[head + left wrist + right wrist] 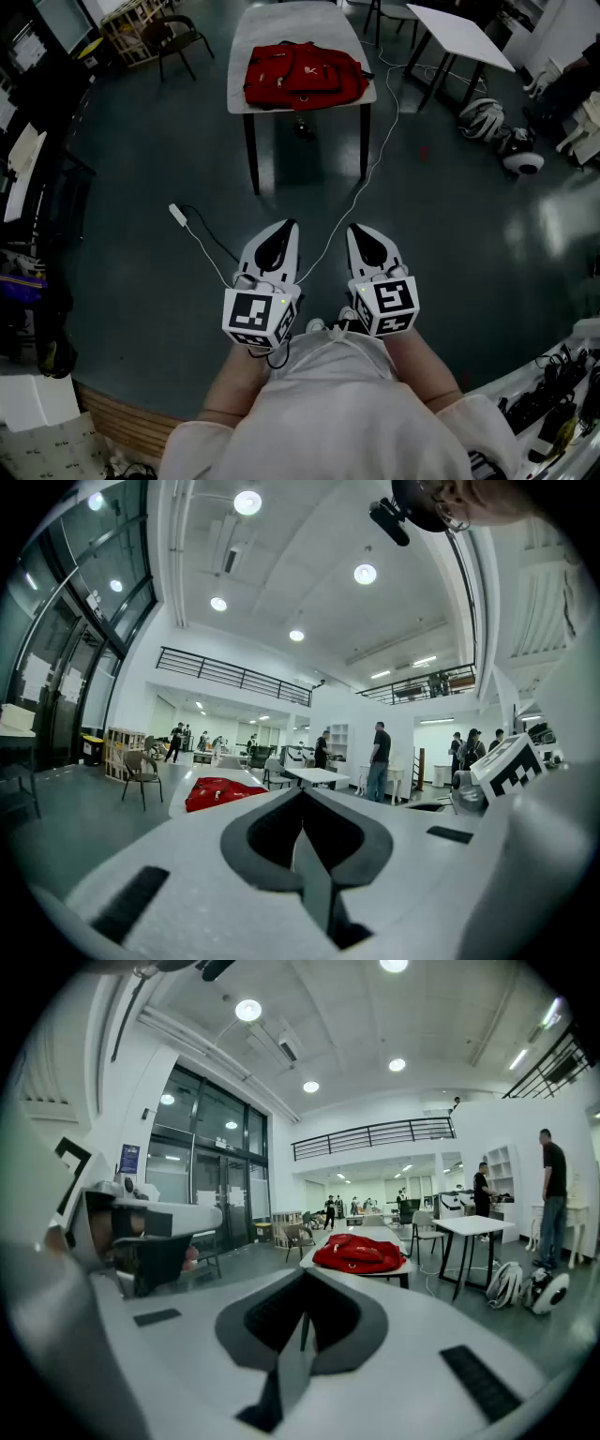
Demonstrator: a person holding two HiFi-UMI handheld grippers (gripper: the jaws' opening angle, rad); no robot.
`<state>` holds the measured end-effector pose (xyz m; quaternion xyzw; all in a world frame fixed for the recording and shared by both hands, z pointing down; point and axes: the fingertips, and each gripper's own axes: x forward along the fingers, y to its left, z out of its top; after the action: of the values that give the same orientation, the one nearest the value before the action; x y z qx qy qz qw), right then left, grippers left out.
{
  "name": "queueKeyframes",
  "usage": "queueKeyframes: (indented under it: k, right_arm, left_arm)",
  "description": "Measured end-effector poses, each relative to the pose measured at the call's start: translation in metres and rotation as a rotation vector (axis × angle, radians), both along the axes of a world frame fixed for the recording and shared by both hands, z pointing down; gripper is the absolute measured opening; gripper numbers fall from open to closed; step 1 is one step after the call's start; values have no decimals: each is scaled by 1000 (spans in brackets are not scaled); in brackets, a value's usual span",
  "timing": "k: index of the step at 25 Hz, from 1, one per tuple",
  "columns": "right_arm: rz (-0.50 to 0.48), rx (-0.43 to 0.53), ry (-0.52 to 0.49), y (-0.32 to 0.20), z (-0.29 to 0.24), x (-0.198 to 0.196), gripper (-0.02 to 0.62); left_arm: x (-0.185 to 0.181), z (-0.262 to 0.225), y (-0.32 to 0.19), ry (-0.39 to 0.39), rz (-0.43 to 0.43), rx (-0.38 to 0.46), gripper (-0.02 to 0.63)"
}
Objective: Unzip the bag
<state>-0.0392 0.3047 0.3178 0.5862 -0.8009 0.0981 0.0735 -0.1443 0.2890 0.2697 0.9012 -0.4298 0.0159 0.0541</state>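
Note:
A red bag (pixel 303 74) lies flat on a small grey table (pixel 298 24) far ahead of me; it also shows as the red bag (pixel 221 792) in the left gripper view and as the red bag (pixel 360 1252) in the right gripper view. My left gripper (pixel 288 227) and right gripper (pixel 359 230) are held side by side close to my body, well short of the table. Both have their jaws together with nothing between them. In each gripper view the white jaws, left gripper (pixel 302 794) and right gripper (pixel 307 1276), meet at a tip.
A white cable (pixel 366 169) runs across the dark floor from the table towards me, ending in a small white plug (pixel 177 214). A second white table (pixel 461 33) stands at the back right, with helmets (pixel 483 118) on the floor. A chair (pixel 176 37) stands back left. People stand far off.

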Motion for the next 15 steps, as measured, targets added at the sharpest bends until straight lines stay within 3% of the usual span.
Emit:
queueKeyframes:
  k: [11, 15]
  right_arm:
    - [-13, -5, 20, -18, 0, -13, 26]
    - [19, -9, -27, -26, 0, -11, 28]
  left_arm:
    - [-10, -1, -20, 10, 1, 11, 20]
    - [-15, 2, -28, 18, -8, -1, 20]
